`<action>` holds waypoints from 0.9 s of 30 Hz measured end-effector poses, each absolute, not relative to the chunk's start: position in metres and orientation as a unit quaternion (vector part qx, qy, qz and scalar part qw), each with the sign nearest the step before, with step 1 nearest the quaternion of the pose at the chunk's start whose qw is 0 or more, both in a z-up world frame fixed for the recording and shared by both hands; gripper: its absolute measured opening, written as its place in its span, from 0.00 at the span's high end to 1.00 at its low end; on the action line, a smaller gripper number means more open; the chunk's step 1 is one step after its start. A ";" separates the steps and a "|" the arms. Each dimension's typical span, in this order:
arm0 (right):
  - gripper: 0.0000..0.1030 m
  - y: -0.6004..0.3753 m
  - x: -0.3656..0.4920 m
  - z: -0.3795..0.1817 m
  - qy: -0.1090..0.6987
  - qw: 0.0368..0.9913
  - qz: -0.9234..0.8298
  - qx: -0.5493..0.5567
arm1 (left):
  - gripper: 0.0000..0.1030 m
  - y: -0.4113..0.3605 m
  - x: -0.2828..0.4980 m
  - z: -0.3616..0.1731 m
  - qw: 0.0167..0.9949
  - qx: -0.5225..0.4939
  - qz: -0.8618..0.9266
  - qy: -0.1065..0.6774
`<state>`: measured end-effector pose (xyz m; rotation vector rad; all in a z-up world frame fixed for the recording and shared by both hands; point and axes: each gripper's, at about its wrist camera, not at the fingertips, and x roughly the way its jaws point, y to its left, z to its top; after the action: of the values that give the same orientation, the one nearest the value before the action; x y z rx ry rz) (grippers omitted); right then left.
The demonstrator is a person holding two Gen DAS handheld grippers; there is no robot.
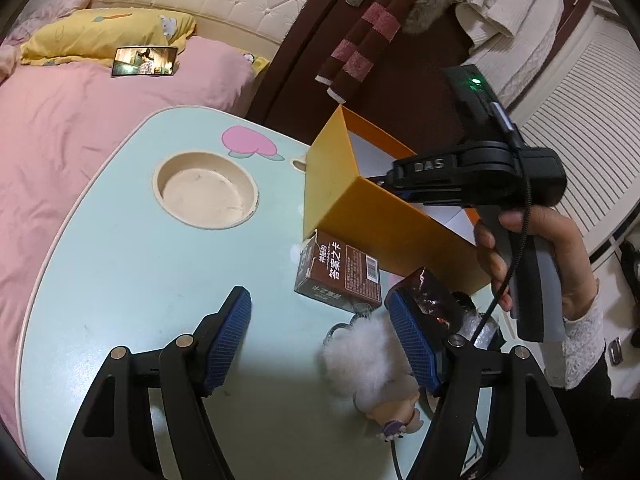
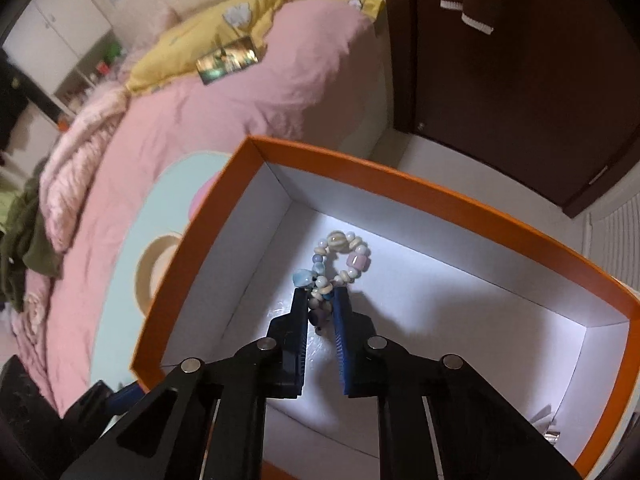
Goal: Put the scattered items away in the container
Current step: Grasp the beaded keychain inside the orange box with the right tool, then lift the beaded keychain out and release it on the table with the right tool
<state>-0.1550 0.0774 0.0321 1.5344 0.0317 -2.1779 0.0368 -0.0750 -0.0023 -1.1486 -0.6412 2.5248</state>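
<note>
An orange box [image 1: 332, 184] with a white inside stands on the pale green table [image 1: 120, 264]; it fills the right wrist view [image 2: 400, 184]. My right gripper [image 2: 320, 300] is shut on a bead bracelet [image 2: 344, 256] and holds it inside the box, above its white floor. In the left wrist view the right gripper's body [image 1: 480, 176] reaches over the box. My left gripper [image 1: 320, 316] is open and empty above the table. A brown card box [image 1: 340, 276], a white fluffy keychain doll [image 1: 368, 360] and a dark packet [image 1: 432, 300] lie by its right finger.
A round recess [image 1: 206, 192] is sunk in the table top. A pink bed [image 1: 80, 120] with a yellow pillow and a phone [image 1: 145, 61] lies behind. A dark door [image 2: 520, 80] with hanging clothes stands at the back right.
</note>
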 end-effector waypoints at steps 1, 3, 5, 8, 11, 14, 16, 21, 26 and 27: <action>0.88 0.082 -0.152 0.037 0.004 0.242 -0.799 0.551 | 0.30 -0.075 0.037 -0.002 0.148 -0.399 0.877 -0.223; 0.89 0.088 -0.146 0.047 -0.012 0.251 -0.806 0.535 | 0.30 -0.075 0.036 -0.003 0.148 -0.400 0.877 -0.223; 0.89 0.096 -0.137 0.058 -0.028 0.261 -0.812 0.520 | 0.30 -0.076 0.036 -0.003 0.146 -0.399 0.877 -0.225; 0.89 0.108 -0.118 0.078 -0.047 0.280 -0.817 0.501 | 0.30 -0.077 0.037 -0.003 0.146 -0.395 0.878 -0.229; 0.89 0.119 -0.092 0.096 -0.056 0.302 -0.818 0.487 | 0.30 -0.078 0.037 -0.003 0.144 -0.397 0.877 -0.229; 0.89 0.132 -0.068 0.107 -0.063 0.313 -0.819 0.477 | 0.30 -0.078 0.037 -0.003 0.143 -0.396 0.877 -0.230; 0.89 0.143 -0.050 0.110 -0.070 0.314 -0.819 0.476 | 0.30 -0.078 0.036 -0.003 0.142 -0.397 0.877 -0.230; 0.88 0.164 -0.019 0.099 -0.079 0.308 -0.813 0.488 | 0.30 -0.079 0.036 -0.004 0.139 -0.395 0.878 -0.231; 0.88 0.174 -0.005 0.079 -0.083 0.297 -0.808 0.503 | 0.30 -0.081 0.037 -0.002 0.134 -0.386 0.883 -0.231; 0.88 0.175 -0.003 0.076 -0.083 0.296 -0.806 0.505 | 0.30 -0.081 0.038 -0.001 0.133 -0.383 0.885 -0.230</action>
<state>-0.0031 0.1751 0.0762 1.3431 -0.2214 -2.1449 0.0380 -0.0812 -0.0010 -1.1122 -0.6680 2.5660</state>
